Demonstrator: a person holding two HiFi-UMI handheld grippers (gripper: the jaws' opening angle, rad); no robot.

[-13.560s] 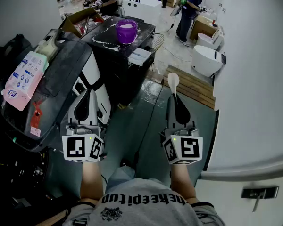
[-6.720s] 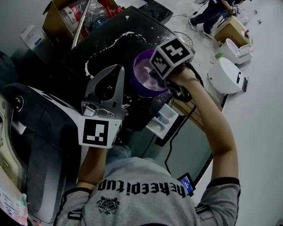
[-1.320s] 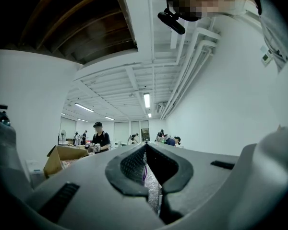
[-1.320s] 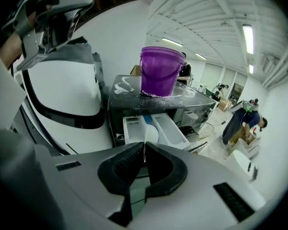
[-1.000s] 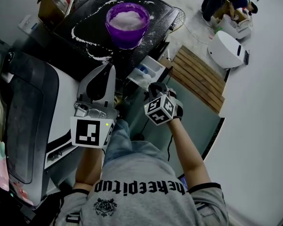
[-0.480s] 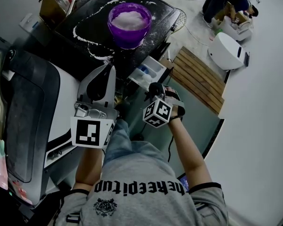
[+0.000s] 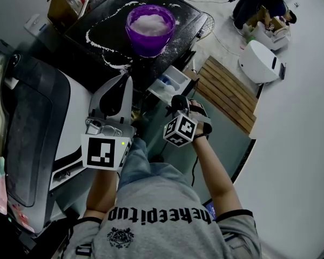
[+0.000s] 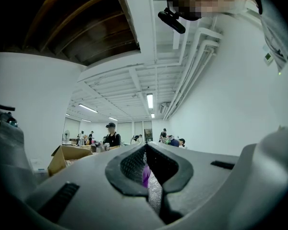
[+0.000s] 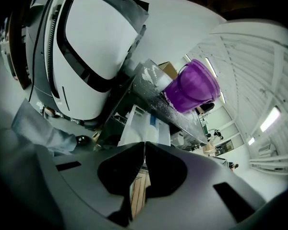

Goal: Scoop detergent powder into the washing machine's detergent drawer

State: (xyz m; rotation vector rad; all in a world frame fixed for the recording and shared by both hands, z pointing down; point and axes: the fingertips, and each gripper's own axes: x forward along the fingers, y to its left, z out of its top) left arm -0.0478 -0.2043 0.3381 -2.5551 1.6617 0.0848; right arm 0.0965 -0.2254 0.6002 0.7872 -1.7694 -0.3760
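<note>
**Student:** Why is the round purple plastic bowl (image 7: 149,34) of white detergent powder (image 7: 149,21) sitting on the black-topped washing machine (image 7: 110,39)?

**Tutor:** It is resting right above the white pull-out detergent drawer (image 7: 171,81), which is standing open with a blue compartment showing. That is probably keeping each scoop's travel short. A trail of spilled white powder (image 7: 105,57) is lying around the bowl.

**Student:** What is the right gripper (image 9: 145,146) doing?

**Tutor:** It is pointing up at the drawer from just below and in front, with its jaws pressed together. Only a thin pale seam is showing between them and no scoop can be made out, so whether a load is being delivered is unclear.

**Student:** And the left gripper (image 8: 144,148)?

**Tutor:** It is hovering beside the drawer, apart from it, with its jaws clenched on nothing. It is likely being held clear of the working side.
</note>
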